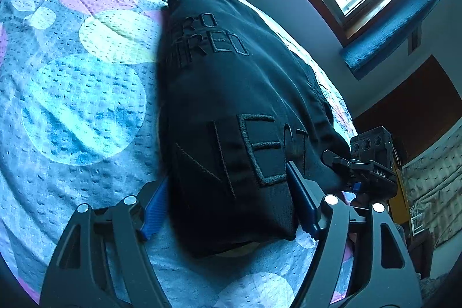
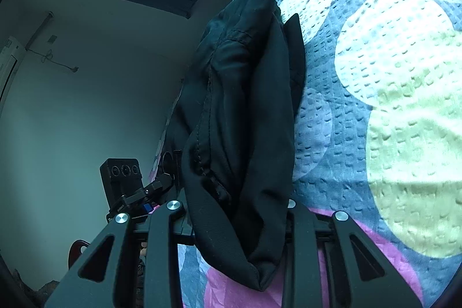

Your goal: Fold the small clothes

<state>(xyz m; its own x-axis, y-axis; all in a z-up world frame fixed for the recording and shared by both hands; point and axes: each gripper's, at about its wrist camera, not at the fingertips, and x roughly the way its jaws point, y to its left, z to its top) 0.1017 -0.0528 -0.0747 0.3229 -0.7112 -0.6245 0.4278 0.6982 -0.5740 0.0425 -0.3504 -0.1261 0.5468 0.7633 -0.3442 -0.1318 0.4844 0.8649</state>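
A: Left gripper (image 1: 228,207)?
B: Spread wide; blue pads (image 1: 156,210) on either side of the near end of a black garment (image 1: 231,94); thick folded cloth filling the gap; right pad hard against the cloth, left pad at its edge; real pressing impossible to confirm; cannot tell.

A: Right gripper (image 2: 239,210)?
B: Clenched on a bunched fold of the same black garment (image 2: 245,117); cloth pinched between both fingers and spilling down below them toward the camera; pads themselves hidden by the fabric.

A: Garment's place?
B: Lying on the bed, over a quilted bedspread (image 1: 80,94) with pale blue, yellow and pink circles; stretching away ahead of the left fingers; raised tone-on-tone lettering across its top, partly readable; a ribbed edge at the far end, well beyond the fingertips; seen from the right wrist, folded lengthwise, running forward from between the fingers, bedspread (image 2: 398,94) open to the right of them.

A: Grippers together?
B: Near each other; right gripper (image 1: 340,160) just right of the left fingers, touching the garment's side; left gripper (image 2: 161,184) just left of the right fingers.
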